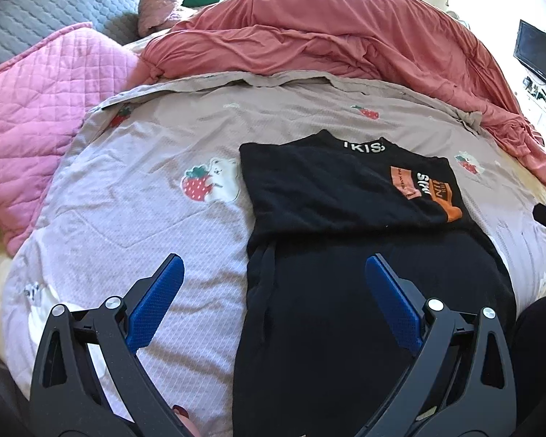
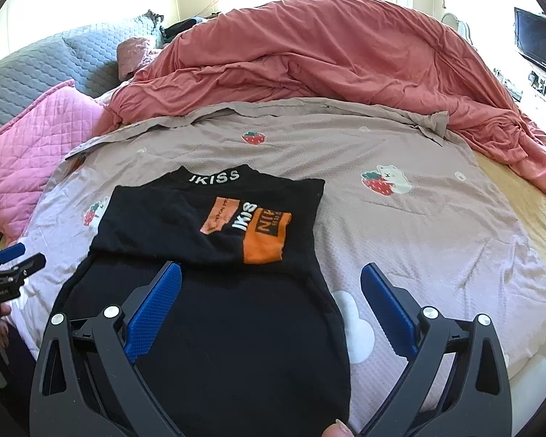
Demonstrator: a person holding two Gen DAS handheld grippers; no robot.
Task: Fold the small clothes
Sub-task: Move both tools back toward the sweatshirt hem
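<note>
Left wrist view: left tool [image 1: 275,271], blue-padded fingers spread wide, holding nothing, hovers above near left edge of black knit garment with orange-and-white lettered patch [image 1: 345,189]. Garment lies flat on pale lilac strawberry-print quilt [image 1: 145,225] on bed, top part folded down over lower part. Pink quilted pillow [image 1: 47,109] left; rumpled coral duvet [image 1: 327,36] behind.

Right wrist view: right tool [image 2: 271,271] spread wide, empty, above garment's lower half [image 2: 218,327]. Left tool [image 2: 11,258] at left edge, beside garment.

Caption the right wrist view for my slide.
Open right claw over a half-folded black top on a strawberry-print sheet.
</note>
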